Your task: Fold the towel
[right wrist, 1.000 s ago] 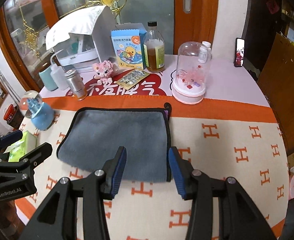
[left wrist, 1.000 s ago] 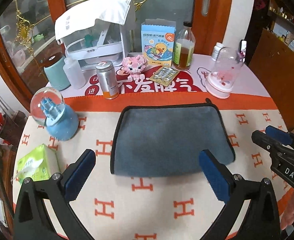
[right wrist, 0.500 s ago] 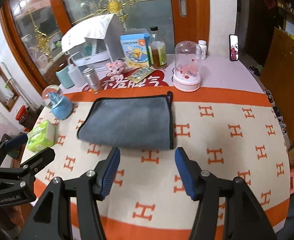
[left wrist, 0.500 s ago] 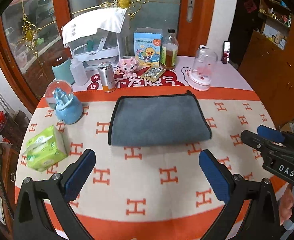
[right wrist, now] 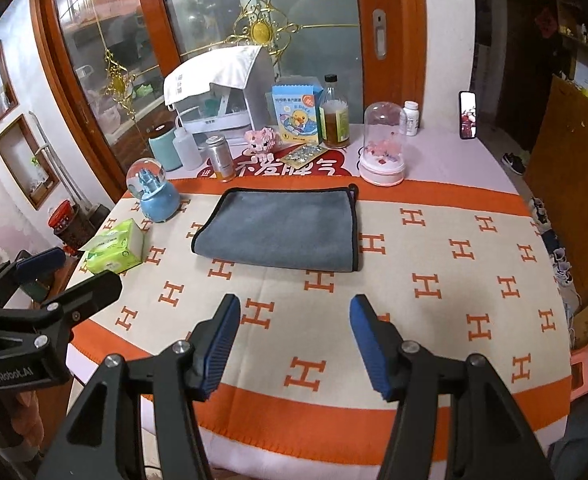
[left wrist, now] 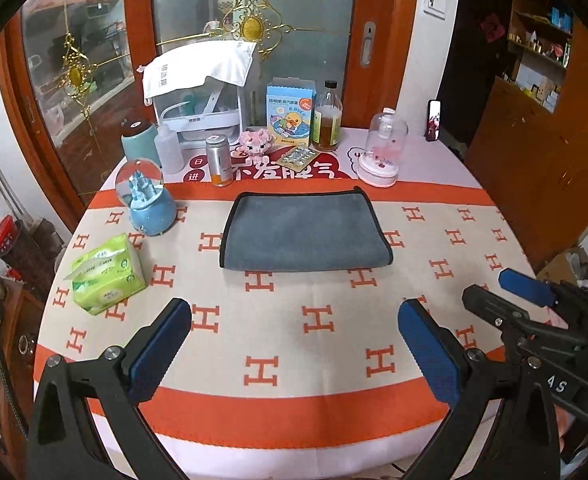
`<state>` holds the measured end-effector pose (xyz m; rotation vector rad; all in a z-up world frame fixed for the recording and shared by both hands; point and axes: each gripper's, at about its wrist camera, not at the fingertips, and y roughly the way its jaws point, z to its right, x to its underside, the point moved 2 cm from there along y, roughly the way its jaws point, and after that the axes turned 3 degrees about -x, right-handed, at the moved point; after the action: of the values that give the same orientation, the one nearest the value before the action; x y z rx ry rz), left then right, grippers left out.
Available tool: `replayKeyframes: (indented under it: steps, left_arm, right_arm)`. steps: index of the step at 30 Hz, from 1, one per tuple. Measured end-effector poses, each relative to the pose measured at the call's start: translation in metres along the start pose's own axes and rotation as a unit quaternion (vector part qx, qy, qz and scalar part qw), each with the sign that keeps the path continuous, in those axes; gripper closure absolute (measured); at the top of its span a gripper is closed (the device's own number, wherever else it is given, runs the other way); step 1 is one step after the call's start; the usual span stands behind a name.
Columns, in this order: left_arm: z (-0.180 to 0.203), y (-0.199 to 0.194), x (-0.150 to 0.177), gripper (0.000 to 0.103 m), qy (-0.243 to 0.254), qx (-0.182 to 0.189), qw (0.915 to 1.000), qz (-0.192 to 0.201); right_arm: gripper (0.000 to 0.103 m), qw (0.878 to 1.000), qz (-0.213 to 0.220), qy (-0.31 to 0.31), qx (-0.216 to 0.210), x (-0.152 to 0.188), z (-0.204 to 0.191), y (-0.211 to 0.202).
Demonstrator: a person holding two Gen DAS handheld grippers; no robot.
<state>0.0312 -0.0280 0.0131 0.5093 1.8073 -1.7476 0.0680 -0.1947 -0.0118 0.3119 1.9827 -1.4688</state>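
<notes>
Towel: a grey microfibre towel w/ black trim [left wrist: 306,234] is seen folded flat mid-table on the orange-and-cream H-pattern cloth [left wrist: 318,320], in the left wrist view. The left gripper [left wrist: 294,344] is spread wide, nothing held, well short of the towel. A green tissue pack [left wrist: 105,276] and blue snow-globe [left wrist: 145,204] lie nearby; a sweep to the left could knock them.

In the right wrist view, the right gripper [right wrist: 294,338] is open too, empty, apart from the towel. A further fold may drag the top layer askew. Layer count can't be made out; the gripper bases are cut off.
</notes>
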Motion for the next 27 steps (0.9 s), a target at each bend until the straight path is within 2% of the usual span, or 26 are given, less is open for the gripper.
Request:
replayKeyframes:
  steps: [5, 12, 27]
  left_arm:
    - [0.001, -0.012, 0.014, 0.001, 0.002, -0.010, 0.9999, 0.009]
    - [0.005, -0.017, 0.034, 0.001, -0.003, -0.010, 0.9999, 0.000]
    - [-0.001, -0.018, 0.039, 0.001, -0.013, -0.023, 0.9996, -0.010]
  right_arm:
    - [0.037, 1.000, 0.014, 0.004, 0.010, 0.011, -0.005, -0.011]
    - [0.037, 1.000, 0.021, 0.011, 0.018, 0.022, -0.011, -0.021]
    - [0.037, 0.999, 0.001, 0.017, 0.032, 0.033, -0.019, -0.023]
